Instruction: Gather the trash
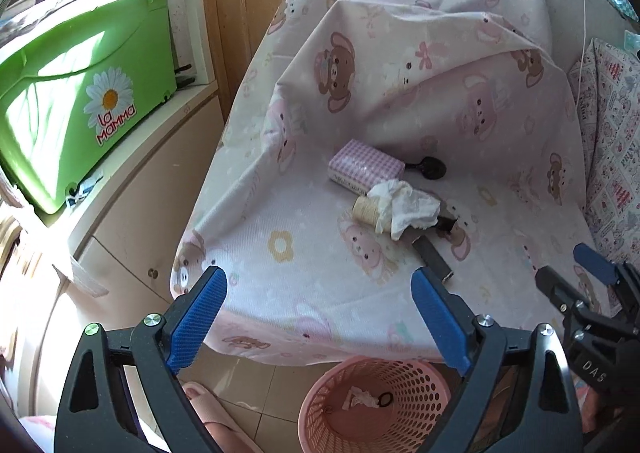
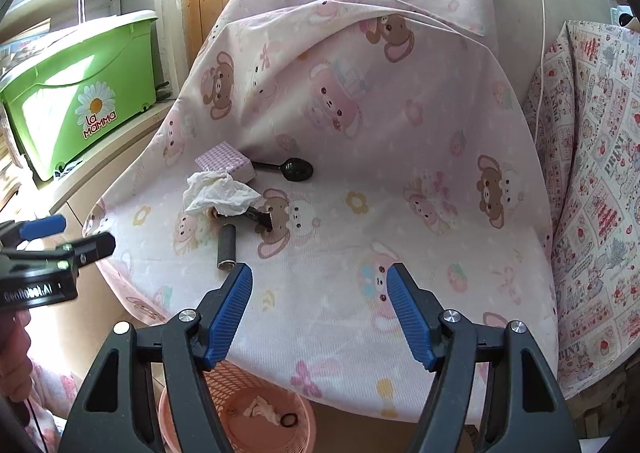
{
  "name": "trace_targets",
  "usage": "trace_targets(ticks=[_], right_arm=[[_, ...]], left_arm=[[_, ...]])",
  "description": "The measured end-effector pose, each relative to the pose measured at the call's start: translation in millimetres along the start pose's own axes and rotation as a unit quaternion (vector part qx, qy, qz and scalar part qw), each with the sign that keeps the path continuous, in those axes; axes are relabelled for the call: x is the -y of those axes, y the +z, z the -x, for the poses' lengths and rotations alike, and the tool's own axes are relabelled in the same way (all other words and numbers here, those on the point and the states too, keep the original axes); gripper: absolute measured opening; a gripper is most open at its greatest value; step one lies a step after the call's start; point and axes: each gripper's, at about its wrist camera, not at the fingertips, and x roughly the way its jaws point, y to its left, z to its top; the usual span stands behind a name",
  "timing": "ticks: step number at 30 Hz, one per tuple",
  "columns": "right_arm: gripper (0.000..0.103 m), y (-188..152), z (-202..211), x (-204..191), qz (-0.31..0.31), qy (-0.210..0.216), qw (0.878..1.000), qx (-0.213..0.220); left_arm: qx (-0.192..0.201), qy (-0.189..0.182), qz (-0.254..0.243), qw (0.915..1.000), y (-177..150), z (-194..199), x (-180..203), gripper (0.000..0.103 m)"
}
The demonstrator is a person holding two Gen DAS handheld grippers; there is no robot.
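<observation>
A crumpled white tissue [image 1: 404, 207] [image 2: 220, 193] lies on the pink bear-print sheet [image 1: 320, 253] [image 2: 400, 213], draped over a cream thread spool [image 1: 366, 209] and a small black item [image 2: 260, 218]. A dark cylinder [image 1: 434, 259] [image 2: 226, 247] lies in front of it. A pink perforated basket [image 1: 376, 405] [image 2: 240, 413] stands on the floor below the sheet's edge, with a tissue scrap and a black ring inside. My left gripper [image 1: 320, 317] is open and empty above the basket. My right gripper [image 2: 320, 313] is open and empty over the sheet.
A pink checked packet [image 1: 366, 167] [image 2: 226, 163] and a black spoon [image 1: 430, 167] [image 2: 294, 169] lie behind the tissue. A green La Mamma bin [image 1: 80, 93] [image 2: 80, 101] stands on a cabinet at left. A patterned cushion [image 2: 592, 193] is at right.
</observation>
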Motion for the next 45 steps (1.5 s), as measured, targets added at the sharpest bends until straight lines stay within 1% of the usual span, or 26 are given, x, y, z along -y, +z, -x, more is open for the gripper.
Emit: trace_targets(ticks=[3,6,7,9,11,12,13,14,15,18,20,24,27,29,31,35,37,42,43,44,45], right_arm=[[0.071,1.4,-1.7,2.8,-0.009,0.006,1.000,0.000],[0.071,1.6,-3.1,5.6,-0.016,0.005,1.000,0.002],[0.071,1.3,-3.7,6.6,-0.018,0.003,1.000,0.002],[0.071,0.8,-6.8,8.2,-0.021,0.001,1.000,-0.001],[0.071,-0.4,-10.5,9.4,-0.024,0.000,1.000,-0.007],[0.071,-1.3,-12.5,9.5,-0.025,-0.001,1.000,-0.010],[0.071,-2.1,-14.7,9.3,-0.026,-0.002,1.000,-0.013],[0.071,-3.1,-16.6,8.9,-0.026,-0.002,1.000,-0.016],[0.071,-3.7,-18.5,8.4,-0.026,-0.003,1.000,-0.017],[0.071,-4.4,-23.1,5.5,-0.023,-0.005,1.000,-0.020],[0.071,-3.6,-25.1,3.7,-0.023,-0.004,1.000,-0.021],[0.071,-1.5,-26.6,3.4,-0.034,0.007,0.999,-0.020],[0.071,-0.8,-26.7,3.4,-0.036,0.008,0.999,-0.017],[0.071,-1.3,-27.5,3.5,-0.036,0.003,0.999,-0.017],[0.071,-2.3,-29.2,4.0,-0.040,0.007,0.999,-0.020],[0.071,-4.1,-33.8,-0.8,-0.041,0.028,0.998,-0.028],[0.071,-3.8,-36.6,-8.6,-0.032,0.034,0.999,-0.027],[0.071,3.4,-55.0,-34.2,-0.022,0.068,0.996,-0.044],[0.068,4.6,-59.8,-39.3,-0.020,0.069,0.996,-0.048],[0.063,5.8,-64.8,-44.4,-0.018,0.070,0.996,-0.053],[0.060,6.8,-69.2,-49.3,-0.014,0.072,0.996,-0.057]], left_arm=[[0.026,-0.006,0.000,0.9996,19.6,6.9,-1.2,0.092],[0.034,-0.005,0.006,0.9994,20.4,1.8,-5.9,0.092],[0.029,-0.003,0.010,0.9995,16.3,-3.7,-8.5,0.092],[0.008,0.000,0.024,0.9997,4.8,-18.8,-14.4,0.092],[-0.024,-0.012,0.045,0.9987,-5.5,-33.6,-20.9,0.089],[-0.042,-0.025,0.059,0.9970,-8.3,-40.4,-24.6,0.086],[-0.053,-0.033,0.071,0.9955,-9.3,-44.2,-27.5,0.085],[-0.054,-0.035,0.077,0.9950,-9.3,-45.5,-29.5,0.085],[-0.049,-0.029,0.075,0.9956,-8.8,-45.3,-30.3,0.085],[-0.025,0.011,0.049,0.9984,-7.1,-41.8,-27.7,0.085],[-0.015,0.023,0.043,0.9987,-6.6,-39.8,-27.3,0.085],[-0.013,0.015,0.052,0.9984,-5.3,-38.6,-31.0,0.085],[-0.011,0.017,0.056,0.9982,-2.3,-38.3,-32.0,0.085],[-0.010,0.017,0.061,0.9979,-0.7,-38.3,-33.7,0.082],[-0.014,0.009,0.065,0.9977,0.3,-38.5,-35.2,0.074],[-0.016,0.004,0.073,0.9972,3.1,-39.0,-36.9,0.070],[-0.016,0.004,0.071,0.9973,4.4,-39.0,-37.1,0.066],[-0.015,0.011,0.080,0.9966,8.2,-38.0,-44.8,0.065],[-0.014,0.013,0.085,0.9962,9.9,-37.2,-48.4,0.065],[-0.012,0.013,0.091,0.9957,11.4,-36.1,-52.6,0.065],[-0.010,0.012,0.098,0.9951,12.9,-35.3,-56.8,0.065]])
